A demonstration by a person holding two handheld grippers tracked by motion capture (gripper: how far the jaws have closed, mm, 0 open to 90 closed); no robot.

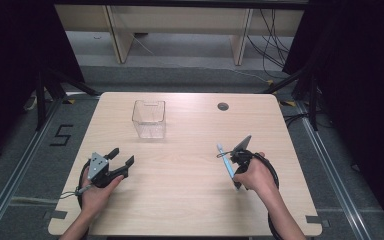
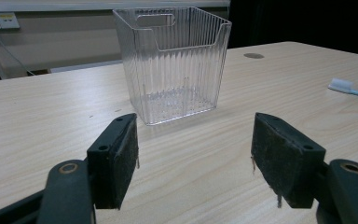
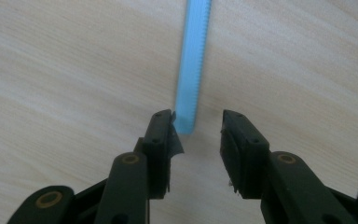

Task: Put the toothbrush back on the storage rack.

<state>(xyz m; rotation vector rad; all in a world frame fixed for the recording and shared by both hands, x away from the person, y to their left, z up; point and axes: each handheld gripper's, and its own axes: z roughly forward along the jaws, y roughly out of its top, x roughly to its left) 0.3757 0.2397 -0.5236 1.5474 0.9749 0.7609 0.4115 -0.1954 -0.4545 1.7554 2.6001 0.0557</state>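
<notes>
Left claw point(image 1: 121, 158): released, jaws spread wide, nothing between them. It sits low over the near-left part of the table point(image 1: 180, 200) and looks toward the clear bin point(image 2: 172, 60). The bin stands upright ahead of it, well apart, toward the far middle of the table. Nothing inside it that I can see.

Middle ground: bare wood between my two hands.

Right claw point(image 3: 198, 126): released, jaws parted and tipped down at the tabletop. The toothbrush point(image 1: 225, 160) lies flat on the wood, white head pointing away toward the far side, blue handle running back toward my right hand. In the right gripper view the handle's near end sits in the gap between my jaws, close against the left-hand pad, apart from the other. Not clamped yet.

Progress, as I judge it: early. The likely job is toothbrush into bin; the brush is on the table and not yet gripped. Left to do: close, lift, carry across, drop in.
</notes>
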